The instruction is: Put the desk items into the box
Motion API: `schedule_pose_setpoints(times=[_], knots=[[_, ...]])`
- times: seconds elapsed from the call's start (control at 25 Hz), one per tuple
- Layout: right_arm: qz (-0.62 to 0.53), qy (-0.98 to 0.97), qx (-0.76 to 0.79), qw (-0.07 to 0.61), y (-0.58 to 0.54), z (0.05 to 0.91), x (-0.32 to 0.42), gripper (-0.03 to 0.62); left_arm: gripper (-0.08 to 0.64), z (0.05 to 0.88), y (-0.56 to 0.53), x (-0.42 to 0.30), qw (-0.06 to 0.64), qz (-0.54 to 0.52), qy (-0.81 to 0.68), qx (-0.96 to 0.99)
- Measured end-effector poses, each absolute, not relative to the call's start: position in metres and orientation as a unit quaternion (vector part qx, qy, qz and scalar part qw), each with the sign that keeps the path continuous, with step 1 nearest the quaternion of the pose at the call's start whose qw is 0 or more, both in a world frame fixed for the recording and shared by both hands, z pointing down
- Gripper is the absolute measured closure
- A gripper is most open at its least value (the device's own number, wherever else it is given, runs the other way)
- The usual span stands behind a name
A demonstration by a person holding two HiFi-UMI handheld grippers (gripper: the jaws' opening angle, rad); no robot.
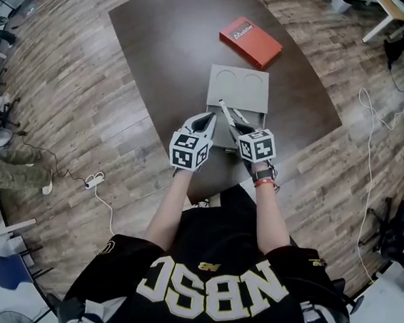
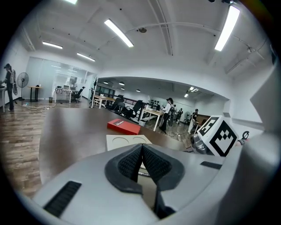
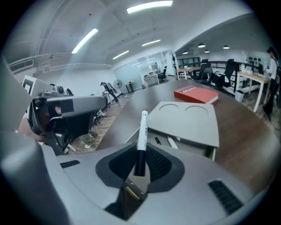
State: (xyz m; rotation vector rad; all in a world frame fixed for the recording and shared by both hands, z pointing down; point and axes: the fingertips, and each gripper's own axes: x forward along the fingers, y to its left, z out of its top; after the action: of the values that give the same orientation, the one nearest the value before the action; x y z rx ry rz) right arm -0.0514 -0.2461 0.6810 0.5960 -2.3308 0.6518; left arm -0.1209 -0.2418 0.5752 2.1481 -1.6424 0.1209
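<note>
On the left, above the near part of the dark counter (image 1: 172,39), the left claw (image 2: 142,149) is closed on nothing. Just beside it, the right claw (image 3: 142,165) grips a white marker (image 3: 141,140) by its black end, at the open end of the grey box (image 1: 238,89). Beyond the box, to the right, lies a red book (image 1: 250,41).

table (image 1: 165,38) matt wood | box (image 1: 238,89) matt, perhaps plastic | marker (image 3: 142,136) glossy plastic
</note>
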Motion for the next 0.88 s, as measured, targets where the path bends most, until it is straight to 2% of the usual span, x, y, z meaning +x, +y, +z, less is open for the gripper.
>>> schedule_pose_setpoints(times=[0.88], knots=[[0.252,-0.863,0.149,0.412,-0.234,0.736,-0.069,0.518,0.545,0.615,-0.232,-0.160,0.262,0.042,-0.644,0.718]])
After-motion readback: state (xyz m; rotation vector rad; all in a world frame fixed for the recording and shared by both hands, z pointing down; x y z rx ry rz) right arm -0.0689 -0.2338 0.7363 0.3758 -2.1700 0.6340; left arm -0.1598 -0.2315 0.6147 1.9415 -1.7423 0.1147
